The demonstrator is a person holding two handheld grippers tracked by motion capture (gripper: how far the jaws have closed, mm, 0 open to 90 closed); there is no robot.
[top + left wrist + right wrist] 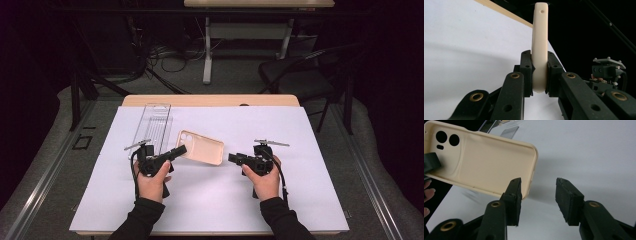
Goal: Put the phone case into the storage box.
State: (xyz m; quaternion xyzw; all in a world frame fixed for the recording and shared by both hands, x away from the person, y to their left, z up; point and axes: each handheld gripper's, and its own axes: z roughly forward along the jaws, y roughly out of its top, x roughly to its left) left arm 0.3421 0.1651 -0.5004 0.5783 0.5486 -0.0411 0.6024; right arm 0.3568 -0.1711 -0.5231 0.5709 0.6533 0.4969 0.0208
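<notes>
A cream phone case (pixel 201 147) hangs just above the middle of the table, clamped by one edge between the closed jaws of the left gripper (pixel 181 149). The right gripper (pixel 231 158) sits just beside the case's free end, jaws parted with nothing between them. A clear plastic tray (pixel 152 124) lies behind the left hand (pixel 151 180). All rest over a white sheet (pixel 210 200) covering a wooden table (pixel 210 100). Beyond it are grey carpet (pixel 100 100), cables (pixel 170 57), another desk (pixel 250 25) and a dark chair (pixel 300 77).
</notes>
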